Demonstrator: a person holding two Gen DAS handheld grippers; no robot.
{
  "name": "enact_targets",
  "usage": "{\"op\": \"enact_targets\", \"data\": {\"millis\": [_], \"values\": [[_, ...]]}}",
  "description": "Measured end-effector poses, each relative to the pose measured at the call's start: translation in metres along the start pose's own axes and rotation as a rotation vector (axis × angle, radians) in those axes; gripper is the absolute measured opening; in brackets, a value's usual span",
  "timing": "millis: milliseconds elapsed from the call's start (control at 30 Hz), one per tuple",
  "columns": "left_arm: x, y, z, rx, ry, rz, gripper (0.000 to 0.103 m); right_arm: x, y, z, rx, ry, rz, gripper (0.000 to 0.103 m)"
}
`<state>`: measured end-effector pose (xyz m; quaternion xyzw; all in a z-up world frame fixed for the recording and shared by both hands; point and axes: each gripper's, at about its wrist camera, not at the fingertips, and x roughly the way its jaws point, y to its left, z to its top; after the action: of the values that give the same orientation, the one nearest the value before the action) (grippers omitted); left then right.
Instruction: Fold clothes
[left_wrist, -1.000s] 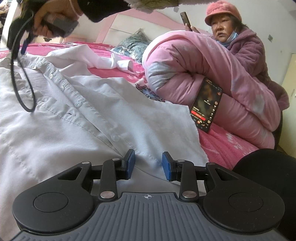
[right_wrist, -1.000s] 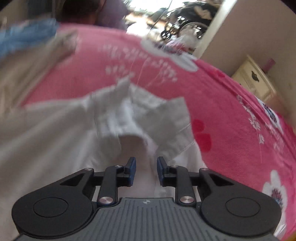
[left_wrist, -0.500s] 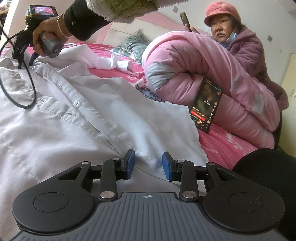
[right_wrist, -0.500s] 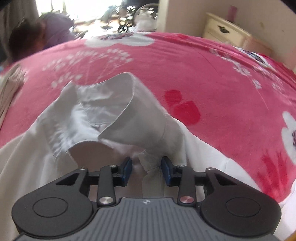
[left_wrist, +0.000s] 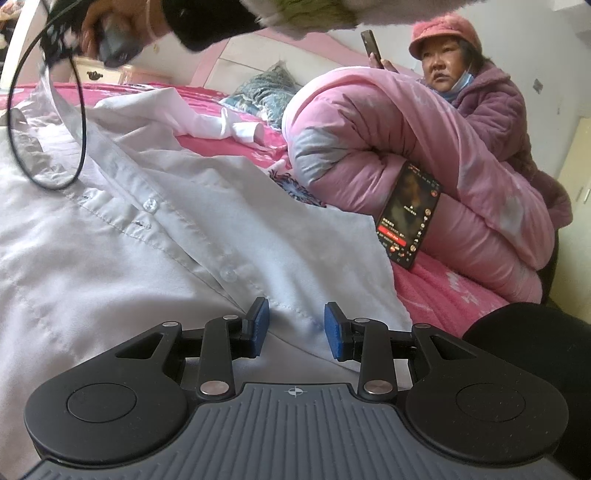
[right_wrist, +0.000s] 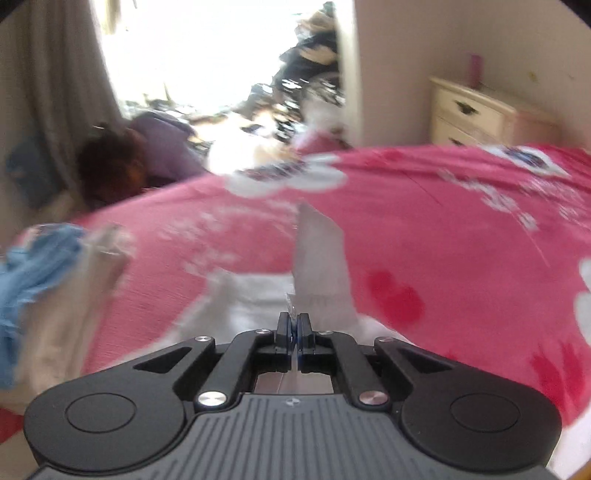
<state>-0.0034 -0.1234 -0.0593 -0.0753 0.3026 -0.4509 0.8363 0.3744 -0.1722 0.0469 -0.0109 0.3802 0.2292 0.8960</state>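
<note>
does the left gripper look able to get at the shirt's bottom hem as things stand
Probably yes. The left gripper sits low over the white shirt with its fingers apart and empty, and the hem lies between them with nothing in the way.

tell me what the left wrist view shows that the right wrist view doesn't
Only the left wrist view: the open left gripper over the shirt's button placket, a rolled pink duvet, a phone leaning on it, and a seated person in a pink hat.

Only the right wrist view: the right gripper shut on the collar, blue cloth at the left edge, a bright window.

Both: the white shirt, the pink bedcover and a cream nightstand.
</note>
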Motion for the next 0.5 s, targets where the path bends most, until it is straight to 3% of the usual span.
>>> {"op": "enact_targets", "data": {"millis": [200, 367, 500], "values": [[0.000, -0.001, 0.000, 0.007, 0.000, 0.005, 0.033, 0.034, 0.036, -0.005, -0.087, 0.084, 0.035, 0.003], [0.001, -0.003, -0.001, 0.020, 0.002, 0.016, 0.033, 0.076, 0.051, -0.026, -0.145, 0.229, -0.042, 0.006], [0.000, -0.006, -0.001, 0.036, 0.006, 0.032, 0.033, 0.047, 0.051, -0.021, -0.161, 0.153, -0.057, 0.012]]}}
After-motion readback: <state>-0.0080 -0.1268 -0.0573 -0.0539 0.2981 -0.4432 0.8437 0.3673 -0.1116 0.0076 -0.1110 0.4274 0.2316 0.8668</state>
